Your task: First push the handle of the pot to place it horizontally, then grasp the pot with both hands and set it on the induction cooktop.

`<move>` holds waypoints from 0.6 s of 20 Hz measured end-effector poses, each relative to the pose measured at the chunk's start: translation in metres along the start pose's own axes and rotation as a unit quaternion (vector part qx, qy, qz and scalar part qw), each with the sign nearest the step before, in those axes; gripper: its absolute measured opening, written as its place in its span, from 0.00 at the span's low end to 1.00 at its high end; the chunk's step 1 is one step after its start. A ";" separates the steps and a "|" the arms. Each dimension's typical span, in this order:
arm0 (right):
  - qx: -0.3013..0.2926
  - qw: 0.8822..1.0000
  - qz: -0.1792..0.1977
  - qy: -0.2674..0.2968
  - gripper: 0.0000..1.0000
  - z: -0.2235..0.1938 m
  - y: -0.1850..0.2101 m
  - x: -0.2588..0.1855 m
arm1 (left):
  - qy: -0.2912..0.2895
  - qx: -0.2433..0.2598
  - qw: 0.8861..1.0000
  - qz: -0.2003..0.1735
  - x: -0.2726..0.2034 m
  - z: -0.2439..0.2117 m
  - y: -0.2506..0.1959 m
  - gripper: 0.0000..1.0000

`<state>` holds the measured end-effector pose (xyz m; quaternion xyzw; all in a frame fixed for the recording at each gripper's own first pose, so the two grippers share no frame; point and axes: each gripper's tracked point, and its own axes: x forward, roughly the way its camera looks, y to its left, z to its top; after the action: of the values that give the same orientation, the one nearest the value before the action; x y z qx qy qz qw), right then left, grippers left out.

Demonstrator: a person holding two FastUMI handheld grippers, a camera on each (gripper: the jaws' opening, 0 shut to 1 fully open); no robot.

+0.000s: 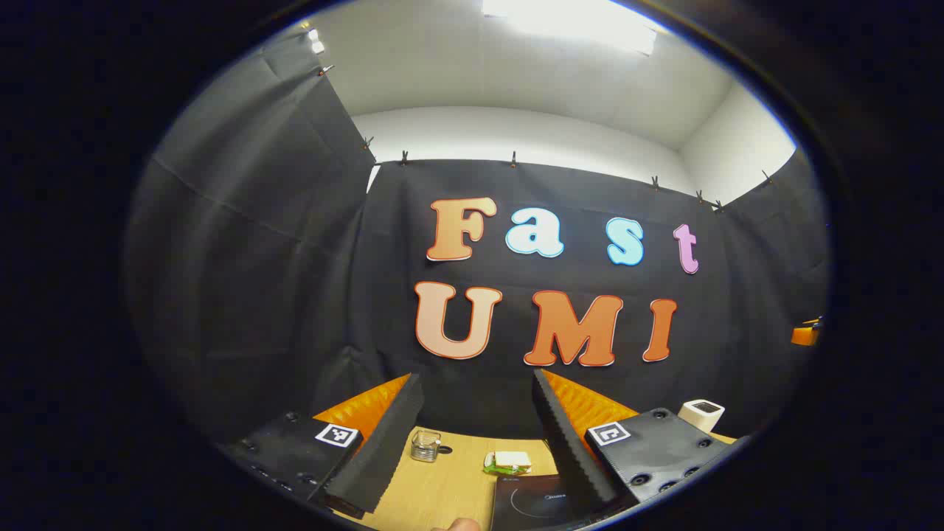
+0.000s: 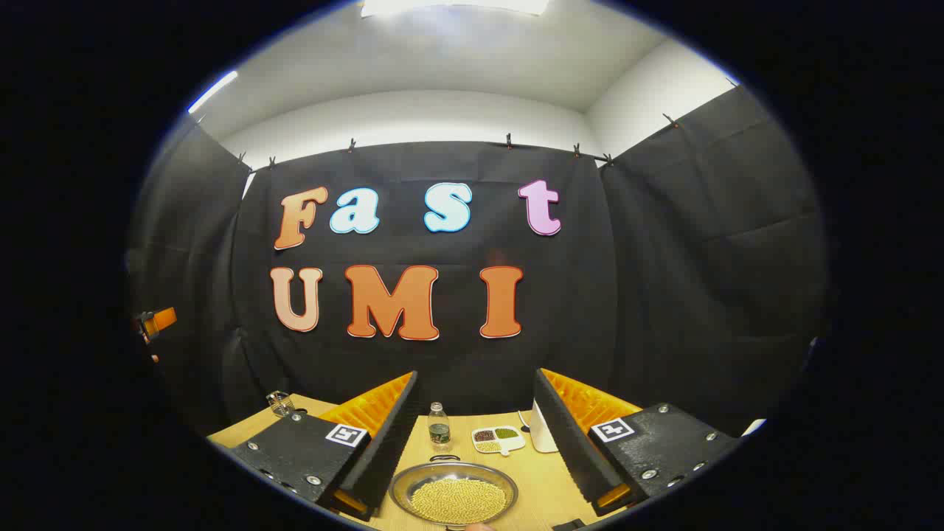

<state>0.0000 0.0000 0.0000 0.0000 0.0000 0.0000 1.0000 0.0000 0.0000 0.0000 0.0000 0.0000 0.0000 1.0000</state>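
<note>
In the right gripper view a shallow metal pot [image 2: 456, 495] filled with small yellow beans sits on the wooden table low between my fingers. A small dark handle [image 2: 445, 458] shows at its far rim. The right gripper [image 2: 476, 374] is open above and before the pot, holding nothing. In the left gripper view the black induction cooktop [image 1: 532, 503] lies on the table at the bottom, just inside my right finger. The left gripper [image 1: 476, 376] is open too, with nothing between its fingers. Both grippers point mostly at the booth wall.
Left gripper view: a glass cup [image 1: 426, 445], a green and white packet [image 1: 507, 462], a white cylinder [image 1: 702, 414] at the right. Right gripper view: a small water bottle [image 2: 439, 426], a white divided dish [image 2: 498, 439], a white object [image 2: 542, 435] behind the pot, a glass [image 2: 280, 403] far left.
</note>
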 end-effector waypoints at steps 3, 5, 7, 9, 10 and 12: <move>0.001 1.000 -0.010 -0.004 0.95 0.001 -0.009 -0.003 | 0.003 -0.004 1.000 -0.004 0.004 0.002 -0.004 0.98; -0.004 1.000 -0.013 -0.008 0.95 0.001 -0.012 -0.005 | -0.001 -0.002 1.000 0.002 0.006 0.004 -0.002 0.98; -0.001 1.000 -0.011 -0.007 0.95 0.000 -0.014 -0.005 | -0.004 0.000 1.000 0.005 0.005 0.006 -0.001 0.98; 0.008 1.000 -0.008 -0.003 0.95 -0.002 -0.016 -0.006 | -0.003 0.003 1.000 0.003 0.004 0.006 -0.006 0.98; 0.013 1.000 -0.006 -0.002 0.95 -0.004 -0.017 -0.005 | -0.003 0.003 1.000 0.000 0.003 0.008 -0.009 0.98; 0.021 1.000 -0.006 0.002 0.95 -0.007 -0.019 -0.004 | -0.005 0.008 1.000 -0.003 0.001 0.011 -0.012 0.97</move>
<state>-0.0038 -0.0195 -0.0072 0.0206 0.0022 -0.0064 0.9998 0.0011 -0.0121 0.0109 0.0082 -0.0046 -0.0030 1.0000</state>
